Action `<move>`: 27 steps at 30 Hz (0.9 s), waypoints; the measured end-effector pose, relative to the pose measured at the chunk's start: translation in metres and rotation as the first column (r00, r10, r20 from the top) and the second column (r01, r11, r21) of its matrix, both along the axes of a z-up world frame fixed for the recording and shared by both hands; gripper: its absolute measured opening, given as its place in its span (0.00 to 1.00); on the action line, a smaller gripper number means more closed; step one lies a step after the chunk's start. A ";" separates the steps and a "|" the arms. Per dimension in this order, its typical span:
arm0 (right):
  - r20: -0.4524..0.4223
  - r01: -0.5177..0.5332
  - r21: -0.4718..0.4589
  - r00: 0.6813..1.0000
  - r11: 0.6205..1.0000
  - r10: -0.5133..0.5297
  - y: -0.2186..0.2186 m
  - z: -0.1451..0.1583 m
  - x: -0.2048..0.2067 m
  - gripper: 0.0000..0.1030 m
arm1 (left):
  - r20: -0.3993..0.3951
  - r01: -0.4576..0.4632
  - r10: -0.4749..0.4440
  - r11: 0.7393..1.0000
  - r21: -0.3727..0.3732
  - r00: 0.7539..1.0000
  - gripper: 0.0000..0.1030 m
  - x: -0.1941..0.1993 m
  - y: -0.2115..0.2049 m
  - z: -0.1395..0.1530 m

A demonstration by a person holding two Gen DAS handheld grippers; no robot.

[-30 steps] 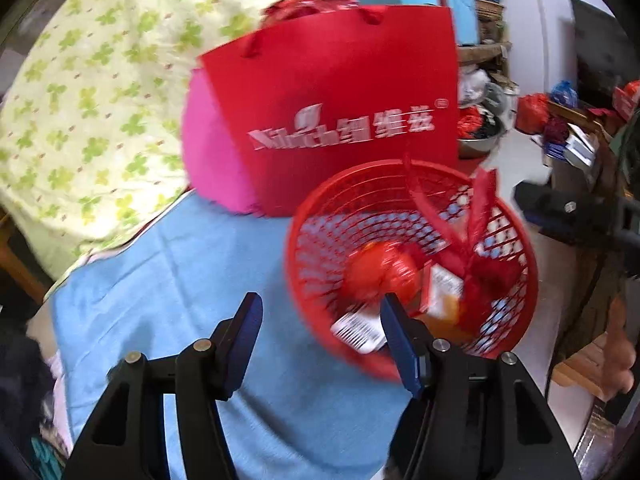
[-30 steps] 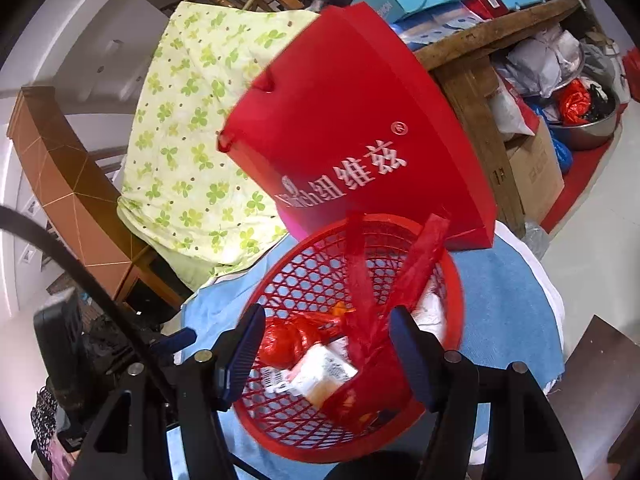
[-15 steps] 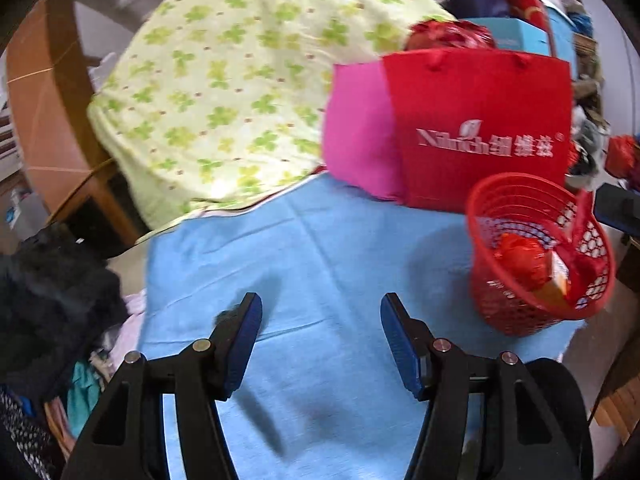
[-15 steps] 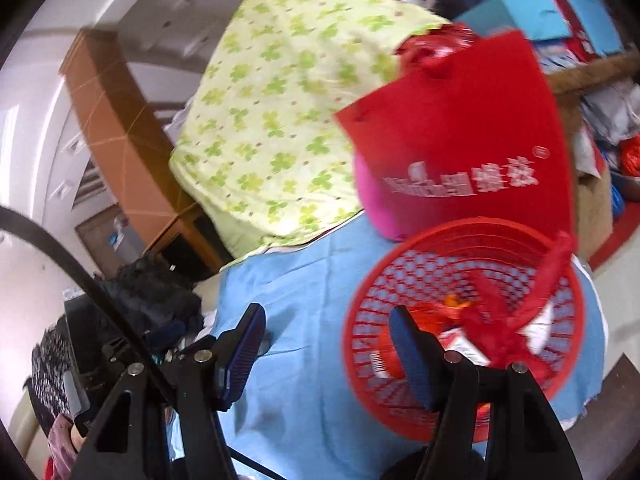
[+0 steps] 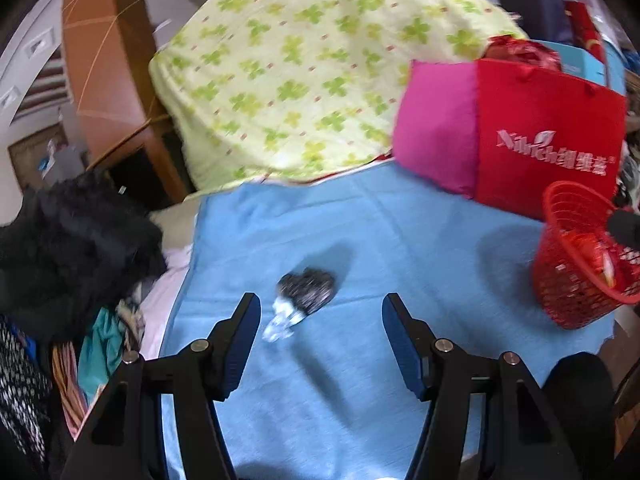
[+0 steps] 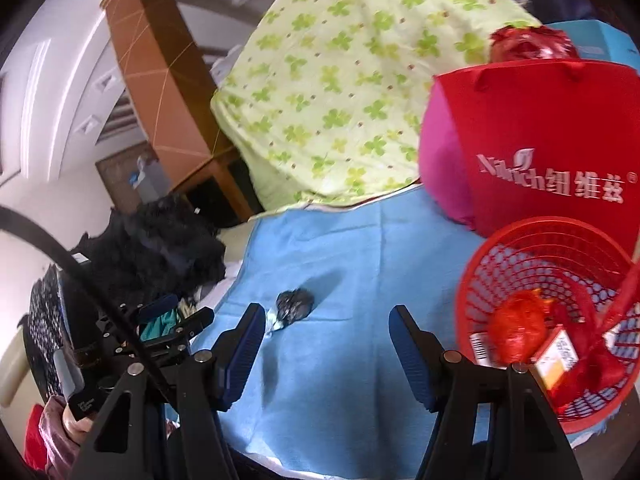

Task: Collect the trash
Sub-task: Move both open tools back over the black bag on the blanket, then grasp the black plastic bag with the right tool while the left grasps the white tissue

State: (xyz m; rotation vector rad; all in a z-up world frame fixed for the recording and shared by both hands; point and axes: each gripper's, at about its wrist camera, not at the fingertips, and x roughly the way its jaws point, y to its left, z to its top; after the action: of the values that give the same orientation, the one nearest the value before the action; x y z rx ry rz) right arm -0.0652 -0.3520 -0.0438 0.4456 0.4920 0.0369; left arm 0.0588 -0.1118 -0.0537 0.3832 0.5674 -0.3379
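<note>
Several scraps already lie in the red basket [image 6: 552, 320] at the blue cloth's [image 5: 400, 240] right edge — one dark crumpled wad [image 5: 306, 288] remains mid-cloth, just ahead of the left tool [image 5: 320, 340], both tools — right [image 6: 326, 344] too — apart and empty.

Crumpled wrapper [image 5: 306, 286] newly in view

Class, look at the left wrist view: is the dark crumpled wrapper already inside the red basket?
No. The dark crumpled wrapper lies on the blue cloth, well apart from the red basket at the right.
</note>
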 end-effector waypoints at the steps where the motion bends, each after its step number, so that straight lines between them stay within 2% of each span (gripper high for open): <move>1: -0.008 -0.012 -0.006 1.000 1.000 0.012 0.005 -0.001 0.005 0.67 | -0.010 -0.017 0.017 1.000 -0.002 1.000 0.62 0.004 0.008 -0.004; 6: -0.053 -0.068 -0.034 0.996 0.997 0.066 0.029 -0.009 0.036 0.67 | -0.074 -0.153 0.152 0.988 -0.012 0.986 0.62 0.033 0.070 -0.031; 11: -0.114 -0.139 -0.039 0.985 0.990 0.134 0.057 -0.025 0.083 0.67 | -0.125 -0.239 0.235 0.971 -0.020 0.964 0.62 0.053 0.113 -0.054; 19: -0.211 -0.245 -0.020 0.949 0.969 0.235 0.101 -0.066 0.179 0.67 | -0.200 -0.281 0.271 0.960 -0.019 0.941 0.62 0.075 0.146 -0.088; 27: -0.306 -0.261 -0.015 0.920 0.965 0.244 0.110 -0.126 0.287 0.67 | -0.272 -0.302 0.284 0.953 -0.026 0.919 0.62 0.104 0.162 -0.115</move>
State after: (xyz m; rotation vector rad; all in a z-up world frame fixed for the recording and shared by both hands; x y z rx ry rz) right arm 0.2217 -0.2417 -0.1695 0.3318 0.8496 0.2063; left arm 0.1630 0.0502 -0.1691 0.1823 0.8638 -0.1180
